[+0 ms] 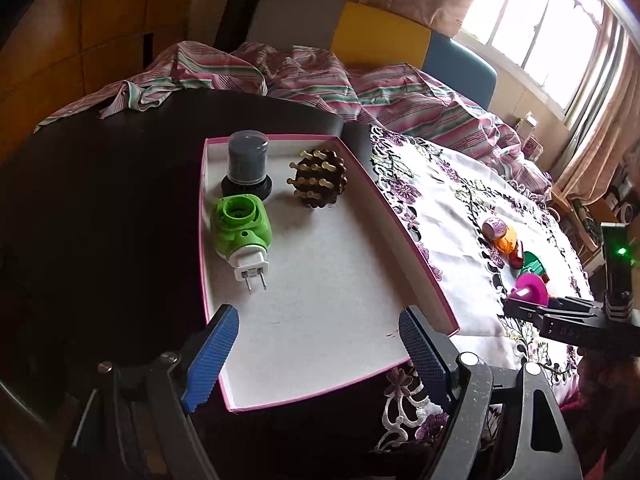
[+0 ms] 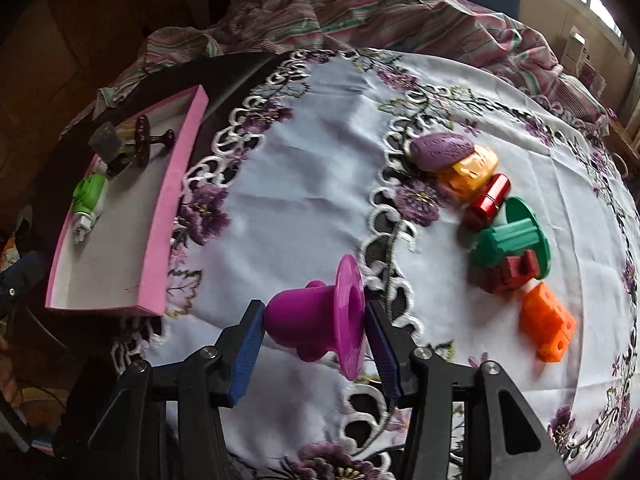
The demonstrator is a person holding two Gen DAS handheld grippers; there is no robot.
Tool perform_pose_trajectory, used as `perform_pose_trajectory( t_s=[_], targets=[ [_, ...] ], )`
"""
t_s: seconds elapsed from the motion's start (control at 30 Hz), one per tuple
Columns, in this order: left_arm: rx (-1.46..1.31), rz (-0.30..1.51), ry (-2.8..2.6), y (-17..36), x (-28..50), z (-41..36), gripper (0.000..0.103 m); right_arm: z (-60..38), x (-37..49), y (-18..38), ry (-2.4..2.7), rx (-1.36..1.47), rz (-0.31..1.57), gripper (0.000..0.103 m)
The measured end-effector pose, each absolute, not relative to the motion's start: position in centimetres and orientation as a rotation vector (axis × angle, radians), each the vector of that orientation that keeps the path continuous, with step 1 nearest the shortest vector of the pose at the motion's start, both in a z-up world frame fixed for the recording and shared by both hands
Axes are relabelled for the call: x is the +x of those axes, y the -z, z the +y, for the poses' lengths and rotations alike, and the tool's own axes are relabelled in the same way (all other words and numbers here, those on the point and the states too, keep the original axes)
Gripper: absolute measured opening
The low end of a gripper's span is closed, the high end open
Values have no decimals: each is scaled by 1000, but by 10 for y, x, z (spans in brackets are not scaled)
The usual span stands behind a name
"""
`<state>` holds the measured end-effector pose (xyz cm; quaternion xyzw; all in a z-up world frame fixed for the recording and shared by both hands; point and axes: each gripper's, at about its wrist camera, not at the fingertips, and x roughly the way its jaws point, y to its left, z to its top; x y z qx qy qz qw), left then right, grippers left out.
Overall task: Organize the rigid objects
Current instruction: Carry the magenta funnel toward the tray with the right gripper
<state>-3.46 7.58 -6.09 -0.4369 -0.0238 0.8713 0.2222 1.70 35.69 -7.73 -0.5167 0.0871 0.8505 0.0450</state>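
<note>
A pink-rimmed white box tray [image 1: 320, 304] [image 2: 160, 240] holds a grey capped jar [image 1: 247, 162], a brown studded massager [image 1: 319, 179] and a green plug-in device [image 1: 240, 230] [image 2: 90, 196]. My left gripper [image 1: 320, 356] is open and empty over the tray's near end. My right gripper [image 2: 314, 340] is shut on a magenta spool [image 2: 320, 320] [image 1: 528, 288], held just above the tablecloth to the right of the tray. On the cloth lie a purple oval [image 2: 442, 150], a yellow piece [image 2: 470, 172], a red cylinder [image 2: 488, 200], a green spool [image 2: 516, 240], a dark red block [image 2: 510, 272] and an orange block [image 2: 548, 324].
A white tablecloth [image 2: 312, 184] with purple flower embroidery covers the right part of a dark round table [image 1: 100, 200]. A striped bedsheet [image 1: 320, 76] is bunched behind the table. A window [image 1: 540, 20] is at the far right.
</note>
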Motion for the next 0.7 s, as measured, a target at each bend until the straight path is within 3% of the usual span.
perform_pose_trajectory(
  t_s=[0.13, 0.2, 0.7],
  targets=[
    [-1214, -71, -2416, 61, -36, 71, 83, 325, 1, 66, -2696, -1582, 224, 51],
    [-1217, -78, -2418, 61, -36, 69, 83, 310, -8, 62, -2736, -1593, 202, 42],
    [-1235, -155, -2461, 60, -43, 41, 83, 233, -64, 49, -2933, -1627, 29, 42]
  ],
)
